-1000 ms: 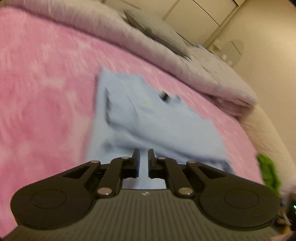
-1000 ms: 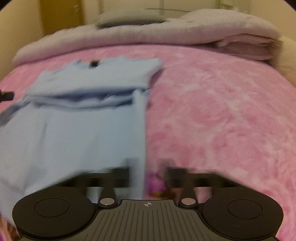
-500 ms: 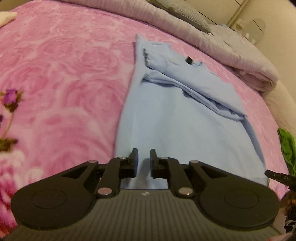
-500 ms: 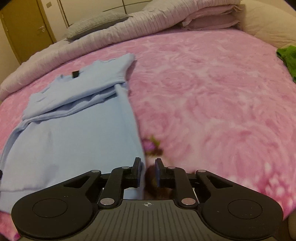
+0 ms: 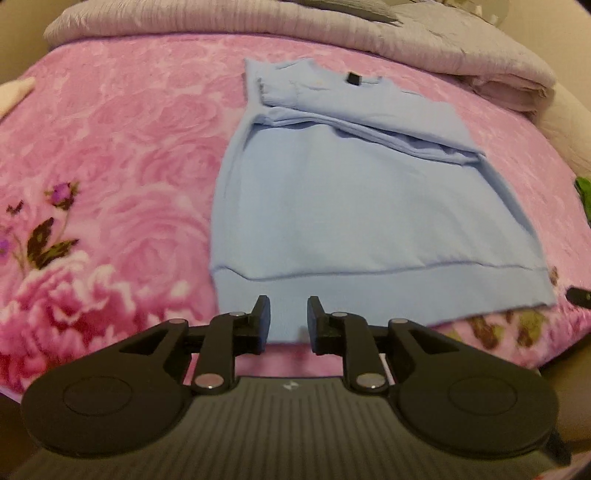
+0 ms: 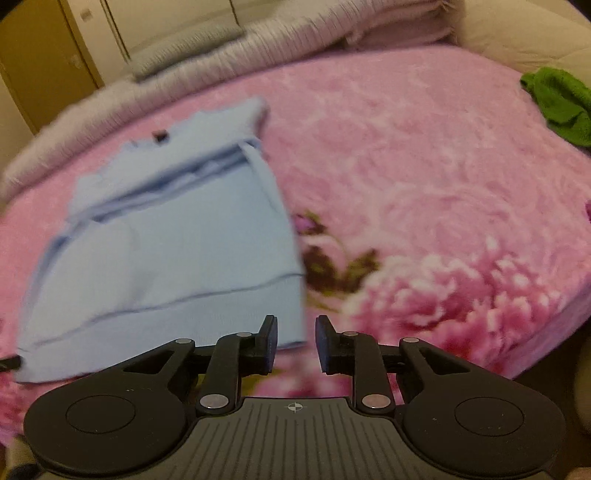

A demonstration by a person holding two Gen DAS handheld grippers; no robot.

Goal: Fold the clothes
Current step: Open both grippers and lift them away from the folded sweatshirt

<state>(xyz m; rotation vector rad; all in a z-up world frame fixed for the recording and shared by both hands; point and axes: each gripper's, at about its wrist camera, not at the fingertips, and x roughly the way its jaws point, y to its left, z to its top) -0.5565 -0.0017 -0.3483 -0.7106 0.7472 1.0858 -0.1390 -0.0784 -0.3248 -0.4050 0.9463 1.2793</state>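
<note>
Covering nearly the whole bed, one pink rose-print blanket (image 5: 122,155) is your landmark; everything else sits on it or at its edge. Along its far edge runs one grey quilted duvet (image 5: 229,22), with one grey pillow (image 6: 184,48) on top. On the blanket lies one light blue sweater (image 5: 354,206), flat, its sleeves folded across the chest, its ribbed hem toward you. At the blanket's far right edge lies one green garment (image 6: 557,103), well apart from the sweater.

You hold two tongs. Your left gripper (image 5: 286,319) hovers over the near hem of the sweater, towards its left corner; its jaws are opening, and no cloth is pinched between them. Your right gripper (image 6: 295,341) hovers just beside the sweater's near right corner, over bare blanket; its jaws are opening too, with nothing between them.

One small black tag (image 5: 353,78) sits at the sweater's neckline; no writing on it can be read.
</note>
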